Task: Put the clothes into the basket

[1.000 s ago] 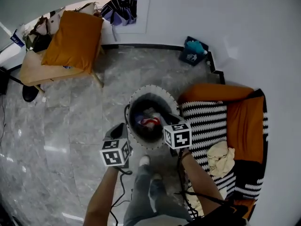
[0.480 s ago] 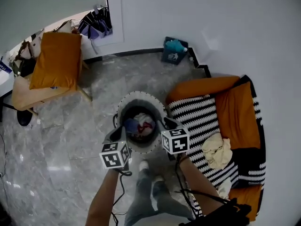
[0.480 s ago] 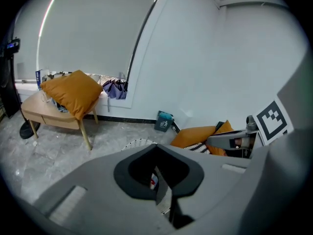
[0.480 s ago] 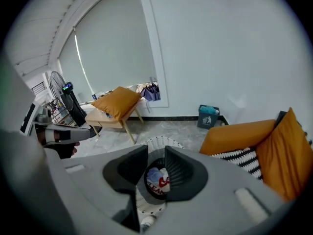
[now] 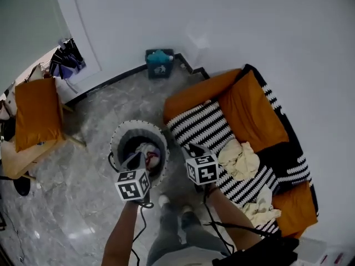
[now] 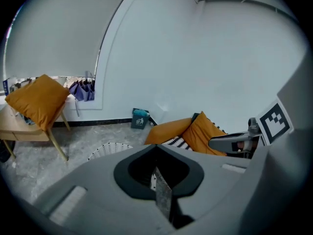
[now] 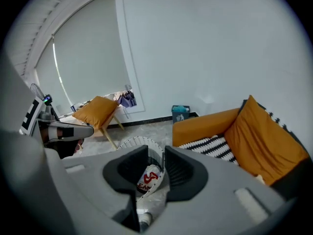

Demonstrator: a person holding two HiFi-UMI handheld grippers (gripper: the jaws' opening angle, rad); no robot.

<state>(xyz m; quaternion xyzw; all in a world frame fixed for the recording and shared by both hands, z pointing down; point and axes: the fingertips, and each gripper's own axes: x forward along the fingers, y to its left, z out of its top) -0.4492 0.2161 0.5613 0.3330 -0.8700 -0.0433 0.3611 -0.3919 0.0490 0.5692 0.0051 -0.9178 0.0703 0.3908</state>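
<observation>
The round white-rimmed basket (image 5: 118,139) stands on the marble floor with a white and red garment (image 5: 147,152) inside. My left gripper (image 5: 137,159) hangs over the basket's near rim, its jaws together with nothing in them. My right gripper (image 5: 190,148) is open and empty, between the basket and the sofa (image 5: 252,108). Through its gap in the right gripper view (image 7: 155,168) I see the basket (image 7: 133,143) and the red-printed cloth (image 7: 148,178). Cream clothes (image 5: 239,158) lie on the striped blanket (image 5: 204,127), and more (image 5: 259,209) nearer me.
A chair with an orange cushion (image 5: 36,112) stands at the left, a small teal bin (image 5: 159,63) against the far wall. The person's shoe (image 5: 162,201) is just below the basket. Orange cushions line the sofa's back.
Both grippers have shifted right and risen. The view has swung toward the sofa, so the basket now sits left of centre and the right gripper has left its rim.
</observation>
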